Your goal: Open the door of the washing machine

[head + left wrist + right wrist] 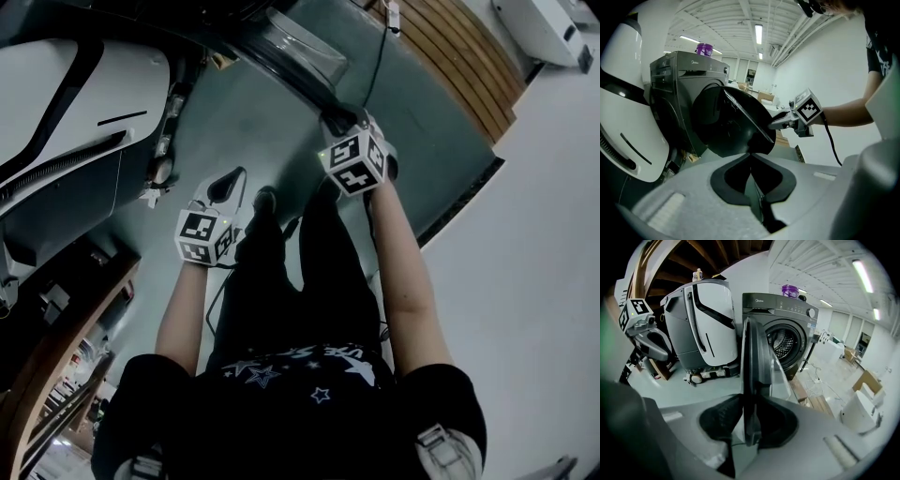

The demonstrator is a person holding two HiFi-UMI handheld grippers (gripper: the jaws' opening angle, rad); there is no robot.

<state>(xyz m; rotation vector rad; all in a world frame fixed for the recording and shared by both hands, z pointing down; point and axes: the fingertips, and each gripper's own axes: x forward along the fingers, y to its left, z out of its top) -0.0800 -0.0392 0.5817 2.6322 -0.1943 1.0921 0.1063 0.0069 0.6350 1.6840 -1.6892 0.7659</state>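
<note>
The door (757, 357) of the washing machine (787, 310) is swung out, its rim pinched in the jaws of my right gripper (747, 427).
It stands edge-on in front of the washing machine, its lower end hidden behind my jaws. The drum (783, 341) shows only a ribbed sliver, and I cannot tell what it holds. My left gripper (751, 159), jaws pressed together on nothing, hangs before the machine. A purple tub (790, 290) sits on its top.

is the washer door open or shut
Open: the door stands swung out from the washing machine, drum exposed behind it, with the right gripper clamped on its edge.
</note>
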